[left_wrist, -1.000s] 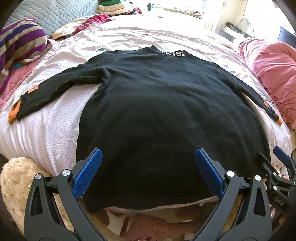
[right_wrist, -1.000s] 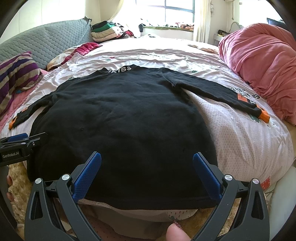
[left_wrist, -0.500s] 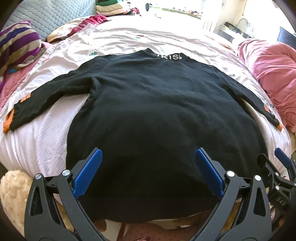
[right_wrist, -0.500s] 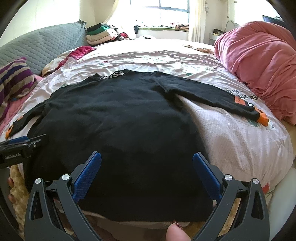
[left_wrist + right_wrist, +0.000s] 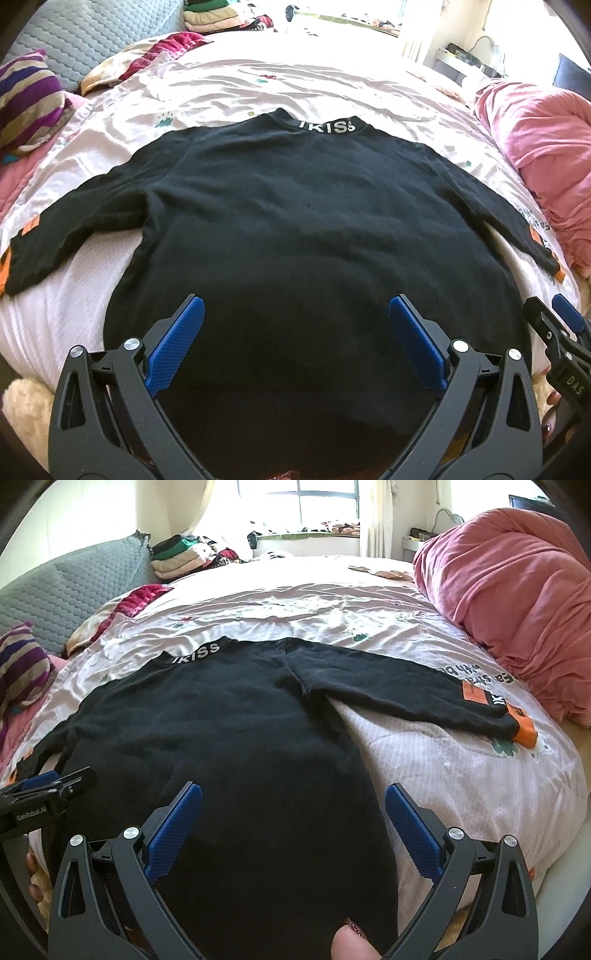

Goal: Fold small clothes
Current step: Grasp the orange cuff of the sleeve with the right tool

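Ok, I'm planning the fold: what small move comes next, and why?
Probably lower both open tongs, left and right, onto the black sweater hem. It lies flat on the bed, sleeves spread, nothing gripped.

Home bedroom: wide bed (image 5: 424, 775) under a pale printed quilt, grey quilted headboard (image 5: 74, 590), striped pillow (image 5: 29, 99), bunched pink duvet (image 5: 517, 602), folded clothes stack (image 5: 177, 555), sunlit window (image 5: 299, 498).
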Available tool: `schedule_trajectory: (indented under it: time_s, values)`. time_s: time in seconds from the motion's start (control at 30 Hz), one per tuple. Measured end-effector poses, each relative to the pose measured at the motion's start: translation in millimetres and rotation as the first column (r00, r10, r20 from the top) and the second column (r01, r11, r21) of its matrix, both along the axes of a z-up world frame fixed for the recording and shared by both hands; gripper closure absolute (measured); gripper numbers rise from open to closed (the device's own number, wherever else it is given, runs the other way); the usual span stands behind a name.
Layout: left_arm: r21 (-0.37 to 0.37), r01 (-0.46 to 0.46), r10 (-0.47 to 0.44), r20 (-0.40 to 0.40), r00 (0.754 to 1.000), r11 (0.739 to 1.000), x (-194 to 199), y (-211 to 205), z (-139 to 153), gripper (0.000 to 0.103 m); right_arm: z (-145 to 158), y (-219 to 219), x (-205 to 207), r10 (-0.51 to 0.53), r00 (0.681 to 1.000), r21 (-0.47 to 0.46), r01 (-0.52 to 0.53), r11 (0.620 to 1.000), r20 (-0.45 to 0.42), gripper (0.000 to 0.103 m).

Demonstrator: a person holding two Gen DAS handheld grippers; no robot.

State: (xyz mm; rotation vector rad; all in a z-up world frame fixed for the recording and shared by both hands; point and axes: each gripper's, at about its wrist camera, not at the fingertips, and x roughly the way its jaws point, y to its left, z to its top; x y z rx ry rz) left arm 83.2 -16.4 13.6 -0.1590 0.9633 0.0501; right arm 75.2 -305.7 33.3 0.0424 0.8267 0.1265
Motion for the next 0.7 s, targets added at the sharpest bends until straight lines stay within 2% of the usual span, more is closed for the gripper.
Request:
schedule_trajectory:
  time_s: [0.5, 0.7]
  values:
    - [0.014, 0.026, -0.026, -0.036, 0.999, 1.0, 45.0, -24.7, 3.3, 0.009, -2.9, -53.3, 41.3, -0.14, 0.99, 0.068, 0.142, 0.988, -0.03, 0.004]
    - [-0.028, 0.037, -0.039, -0.048, 0.998, 0.999, 64.7, -35.5, 5.7, 0.009, -6.8, -85.7, 57.3, -0.215, 0.976, 0.084, 0.218, 0.972, -0.045, 0.004]
